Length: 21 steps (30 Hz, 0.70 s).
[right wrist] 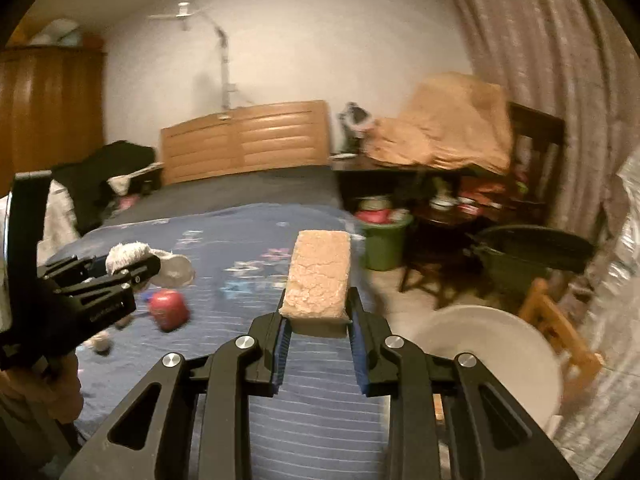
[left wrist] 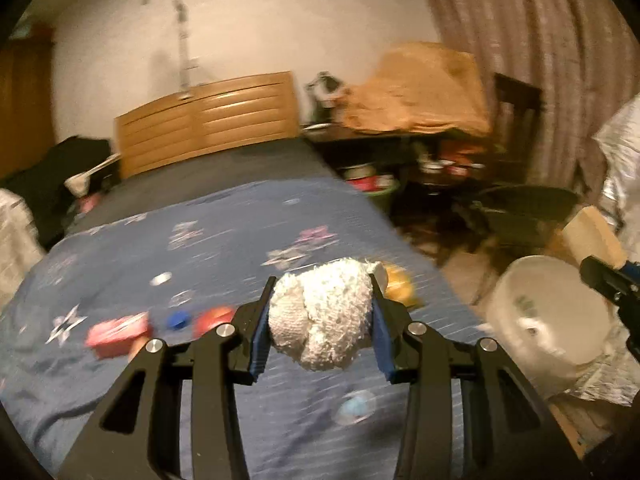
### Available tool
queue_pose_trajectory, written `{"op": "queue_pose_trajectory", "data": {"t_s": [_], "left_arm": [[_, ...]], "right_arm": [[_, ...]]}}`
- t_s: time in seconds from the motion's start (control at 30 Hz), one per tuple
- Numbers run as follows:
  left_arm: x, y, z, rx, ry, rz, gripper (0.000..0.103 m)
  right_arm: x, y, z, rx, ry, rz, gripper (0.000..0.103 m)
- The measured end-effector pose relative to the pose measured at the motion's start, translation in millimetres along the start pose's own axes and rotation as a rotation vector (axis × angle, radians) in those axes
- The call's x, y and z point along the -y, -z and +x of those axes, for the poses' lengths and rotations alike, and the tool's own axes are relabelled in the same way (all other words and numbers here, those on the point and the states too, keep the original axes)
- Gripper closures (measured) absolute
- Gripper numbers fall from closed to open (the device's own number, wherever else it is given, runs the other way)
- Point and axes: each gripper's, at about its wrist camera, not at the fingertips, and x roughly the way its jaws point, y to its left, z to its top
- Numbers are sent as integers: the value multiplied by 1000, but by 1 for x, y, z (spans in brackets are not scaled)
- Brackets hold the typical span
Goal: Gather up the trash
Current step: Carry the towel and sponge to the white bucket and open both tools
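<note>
A: Where the left wrist view looks along its own tongs, we see the left gripper (left wrist: 322,316) closed partway on a crumpled white wad of textured paper towel (left wrist: 320,316), the blue pads pressing it from both sides above the bed.

B: And in the right wrist view we find the right gripper (right wrist: 318,312) closed narrowly on a tan, rough-surfaced rectangular block like a sponge (right wrist: 318,280), gripped at its near end and tilting up and away.

A: We also note the left gripper at the left edge of that view, with the white wad showing beyond its black fingers.

B: Below both loads we see the blue bedspread with a star pattern (left wrist: 208,248). On it lie a red flat packet (left wrist: 118,334), a blue cap (left wrist: 178,319) and a red round object (right wrist: 168,309), all blurred.

A: To the right of the bed we mark a round white plastic basin (right wrist: 496,364) on the floor, near the right gripper.

B: Farther out we see a green bucket (right wrist: 384,248) holding odds and ends, a slatted wooden headboard (right wrist: 248,140) and a patterned brownish curtain (right wrist: 540,60).
</note>
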Motion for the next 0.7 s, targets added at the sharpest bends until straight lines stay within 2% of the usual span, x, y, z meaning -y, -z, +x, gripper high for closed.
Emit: {"op": "queue_pose_trajectory", "data": {"t_s": [0.17,0.3,0.4,0.53,0.6,0.7], "left_arm": [[69,-16,25,7,154,92,63],[123,-27,53,-27,291,160,63],[161,-30,78,-83,389,208,63],[209,-19,106,-177,516,287,63],[230,-7,118,-227,549,338,63],[247,12,128,-266,550,393,63]], "right_arm": [[79,2,-1,-36,121,59,75],[136,10,2,-79,203,88,75],[180,20,7,-133,241,130,75],[208,33,22,-196,256,192,75],[224,42,29,-232,261,218,75],[235,55,41,-276,254,234,75]]}}
